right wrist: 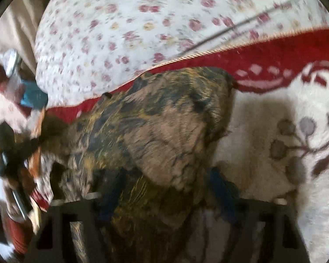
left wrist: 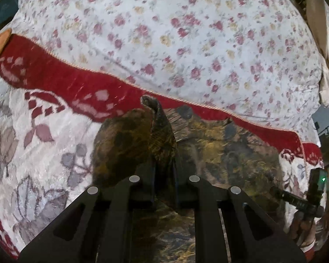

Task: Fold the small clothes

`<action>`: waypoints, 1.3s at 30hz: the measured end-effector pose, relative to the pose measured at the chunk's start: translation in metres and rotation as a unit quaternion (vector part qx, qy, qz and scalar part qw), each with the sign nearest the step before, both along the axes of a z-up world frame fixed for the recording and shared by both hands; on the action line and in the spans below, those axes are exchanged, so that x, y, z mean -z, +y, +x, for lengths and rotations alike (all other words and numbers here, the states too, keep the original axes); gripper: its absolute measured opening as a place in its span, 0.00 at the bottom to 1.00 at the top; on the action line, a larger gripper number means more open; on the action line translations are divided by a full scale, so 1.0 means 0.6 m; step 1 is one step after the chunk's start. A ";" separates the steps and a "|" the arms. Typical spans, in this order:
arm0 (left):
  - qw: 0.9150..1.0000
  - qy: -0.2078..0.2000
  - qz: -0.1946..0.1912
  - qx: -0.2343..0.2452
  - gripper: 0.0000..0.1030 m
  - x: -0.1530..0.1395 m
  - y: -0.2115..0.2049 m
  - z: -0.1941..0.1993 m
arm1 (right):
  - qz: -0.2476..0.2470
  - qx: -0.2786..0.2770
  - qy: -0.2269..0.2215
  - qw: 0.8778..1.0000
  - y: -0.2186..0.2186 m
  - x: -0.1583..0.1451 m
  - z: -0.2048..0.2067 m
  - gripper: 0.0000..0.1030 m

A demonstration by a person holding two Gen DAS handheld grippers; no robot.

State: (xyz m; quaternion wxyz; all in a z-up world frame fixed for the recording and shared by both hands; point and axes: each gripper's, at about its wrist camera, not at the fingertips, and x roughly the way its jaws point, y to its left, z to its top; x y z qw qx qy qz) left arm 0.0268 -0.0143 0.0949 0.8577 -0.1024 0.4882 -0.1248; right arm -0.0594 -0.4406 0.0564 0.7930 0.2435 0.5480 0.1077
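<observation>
A small brown garment with yellow and dark mottling (left wrist: 219, 149) lies on a red-and-white patterned blanket (left wrist: 43, 114). My left gripper (left wrist: 164, 184) is shut on a pinched fold of the garment that stands up between its jaws. In the right wrist view the same garment (right wrist: 160, 135) is bunched and draped over my right gripper (right wrist: 164, 186), whose fingers (right wrist: 221, 188) are wide apart under the cloth; the view is blurred. The right gripper also shows at the right edge of the left wrist view (left wrist: 313, 188).
A white bedsheet with pink flowers (left wrist: 186, 32) covers the bed beyond the blanket's red border (right wrist: 274, 52). A beige cloth (left wrist: 326, 50) hangs at the far right. The person's hand and the other gripper show blurred at the left of the right wrist view (right wrist: 15, 149).
</observation>
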 end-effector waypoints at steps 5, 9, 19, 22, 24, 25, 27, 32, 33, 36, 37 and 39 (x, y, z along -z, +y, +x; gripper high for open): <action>0.997 0.052 0.049 -0.009 0.23 0.082 0.021 -0.001 | -0.075 -0.029 0.003 0.997 -0.009 0.006 -0.018 0.14; 0.998 0.030 0.046 -0.024 0.31 0.069 0.028 -0.012 | -0.034 -0.006 -0.017 0.999 -0.042 -0.022 -0.016 0.22; 0.997 -0.007 0.065 -0.031 0.45 0.047 0.004 0.006 | 0.010 0.042 -0.023 0.999 -0.023 0.016 0.087 0.82; 0.996 0.003 0.081 -0.030 0.45 0.065 -0.008 0.021 | -0.072 0.030 -0.053 0.996 -0.008 0.006 0.105 0.31; 0.996 0.005 0.078 -0.032 0.45 0.075 -0.010 0.026 | -0.096 0.028 -0.074 0.992 -0.014 -0.007 0.106 0.16; 0.996 0.007 0.078 -0.034 0.45 0.081 -0.010 0.028 | -0.104 0.028 -0.070 0.992 -0.016 -0.007 0.108 0.15; 0.996 0.007 0.083 -0.031 0.48 0.098 -0.014 0.031 | -0.126 0.034 -0.062 0.989 -0.023 0.004 0.113 0.13; 0.994 -0.013 0.103 -0.027 0.51 0.103 -0.022 0.026 | -0.106 0.053 -0.045 0.992 -0.041 0.016 0.117 0.13; 0.994 -0.012 0.103 -0.027 0.51 0.101 -0.022 0.025 | -0.096 0.058 -0.043 0.993 -0.043 0.012 0.112 0.14; 0.994 -0.016 0.105 -0.029 0.51 0.093 -0.019 0.018 | -0.082 0.063 -0.040 0.994 -0.047 -0.019 0.090 0.18; 0.994 -0.019 0.107 -0.030 0.51 0.091 -0.018 0.016 | -0.083 0.054 -0.048 0.994 -0.040 -0.033 0.083 0.19; 0.993 -0.022 0.110 -0.030 0.51 0.089 -0.019 0.012 | -0.084 0.027 -0.062 0.994 -0.021 -0.058 0.066 0.33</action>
